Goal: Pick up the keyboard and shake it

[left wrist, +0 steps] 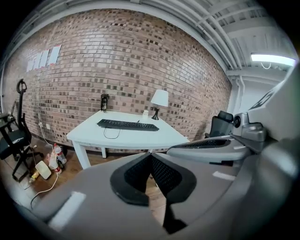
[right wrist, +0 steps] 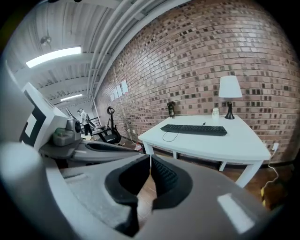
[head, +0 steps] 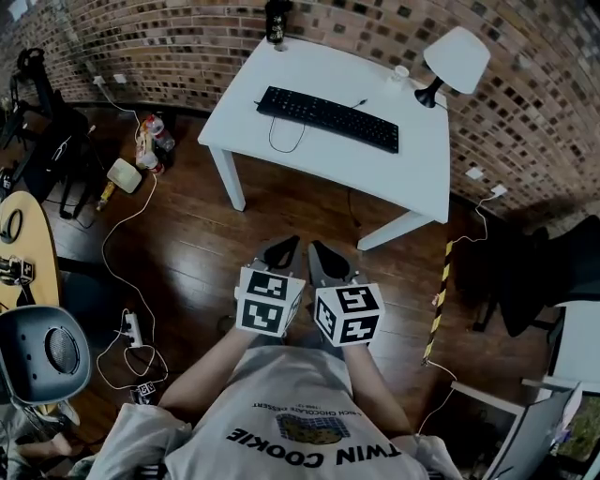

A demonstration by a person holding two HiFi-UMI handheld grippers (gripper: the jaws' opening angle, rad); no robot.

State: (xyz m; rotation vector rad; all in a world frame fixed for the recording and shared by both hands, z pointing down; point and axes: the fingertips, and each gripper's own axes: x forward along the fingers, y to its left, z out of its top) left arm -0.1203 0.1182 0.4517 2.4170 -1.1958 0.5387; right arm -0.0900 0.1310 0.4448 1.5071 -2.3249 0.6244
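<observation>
A black keyboard (head: 328,118) lies flat on the white table (head: 281,141), its thin cable looping toward the table's front edge. The left gripper view shows the keyboard (left wrist: 127,125) well ahead, and so does the right gripper view, where the keyboard (right wrist: 195,129) lies across the table. My left gripper (head: 282,250) and right gripper (head: 325,258) hang side by side over the wooden floor, a good way short of the table. Both are shut with nothing between the pads.
A white lamp (head: 453,62), a small cup (head: 400,73) and a dark bottle (head: 276,23) stand at the table's back. A grey chair (head: 42,352), cables and a power strip (head: 132,330) lie on the floor at left. A yellow-black strip (head: 438,300) runs at right.
</observation>
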